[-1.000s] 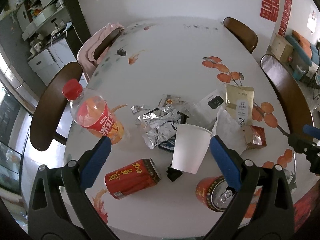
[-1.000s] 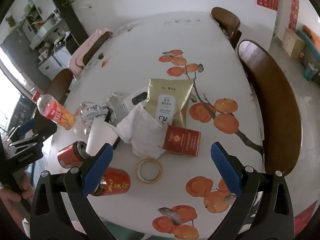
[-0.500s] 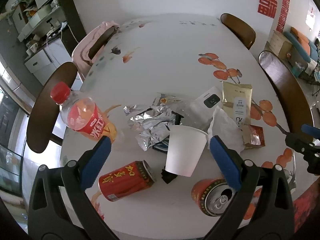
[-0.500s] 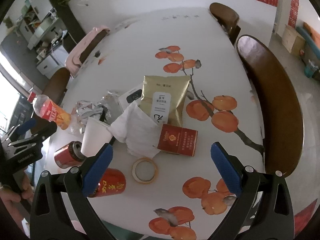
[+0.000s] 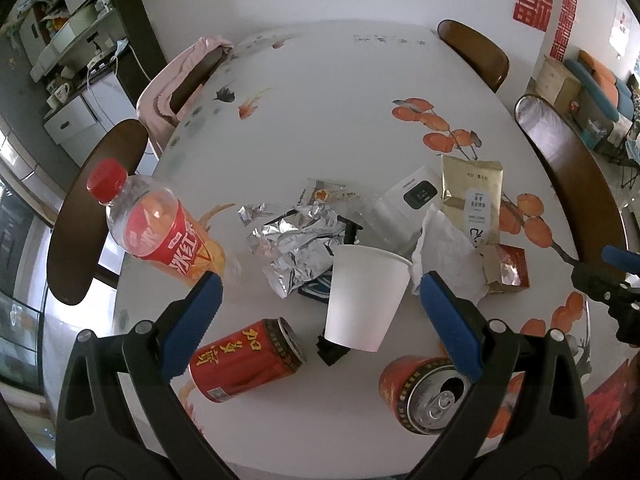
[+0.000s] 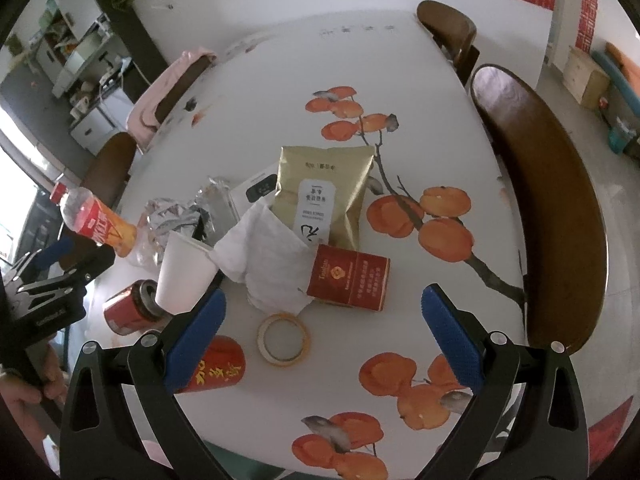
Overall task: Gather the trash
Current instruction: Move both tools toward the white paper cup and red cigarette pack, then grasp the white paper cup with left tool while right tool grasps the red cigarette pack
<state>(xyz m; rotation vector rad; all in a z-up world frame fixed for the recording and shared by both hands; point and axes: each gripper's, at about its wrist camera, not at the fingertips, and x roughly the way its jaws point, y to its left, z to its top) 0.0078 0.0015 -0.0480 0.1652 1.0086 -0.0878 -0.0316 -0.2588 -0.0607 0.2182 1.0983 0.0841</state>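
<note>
Trash lies on a white table with orange fruit prints. In the left wrist view: a white paper cup, a red can on its side, an upright opened red can, crumpled foil, a bottle of orange drink, a white tissue. My left gripper is open and empty above the cans. In the right wrist view: a gold bag, a red box, a tape roll, the tissue. My right gripper is open and empty above the tape roll.
Brown chairs stand around the table: one at the right, one at the far end, one at the left. A pink cloth hangs on another chair. A white device lies by the gold bag.
Both grippers have drifted slightly toward the table; the items sit a little higher and to the left in each view. Both grippers stay open. Nothing on the table has moved.
</note>
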